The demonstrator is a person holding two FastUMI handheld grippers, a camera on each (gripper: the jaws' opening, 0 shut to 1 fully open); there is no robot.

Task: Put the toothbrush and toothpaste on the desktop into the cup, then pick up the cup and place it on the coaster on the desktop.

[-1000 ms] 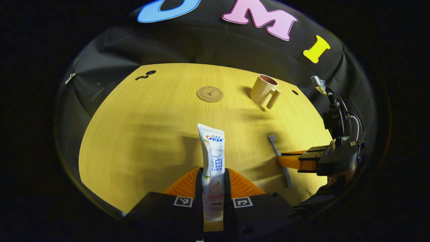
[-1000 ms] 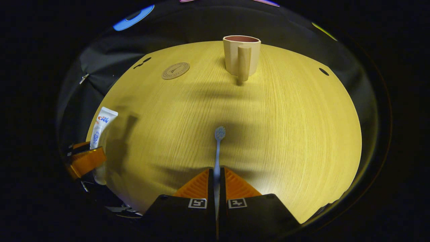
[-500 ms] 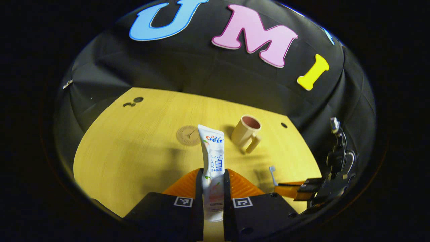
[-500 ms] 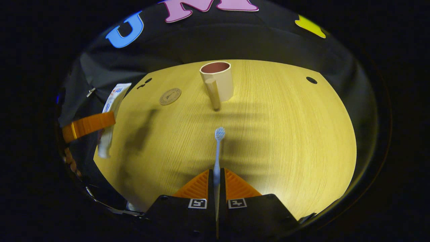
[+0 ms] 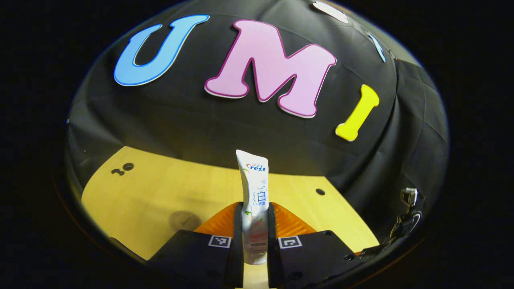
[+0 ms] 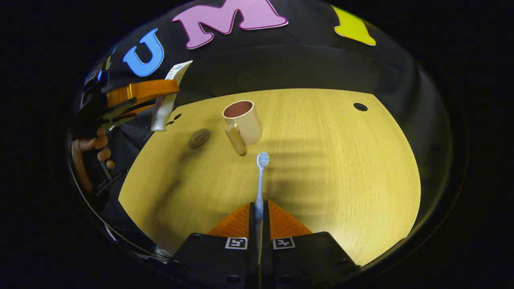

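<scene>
Jaws of the left gripper [image 5: 255,224] are clenched on the toothpaste tube [image 5: 254,192], held upright, well above the bench [image 5: 160,192]; in the right gripper view that gripper [image 6: 154,100] hangs at far left with a hand [image 6: 94,148] under it. Jaws of the right gripper [image 6: 259,218] are clamped on the toothbrush [image 6: 260,180] handle, bristle head pointing far, toward the cup. The cup [image 6: 243,124] stands upright on the bench, handle facing near, with the round coaster [image 6: 198,138] just to its left, apart.
</scene>
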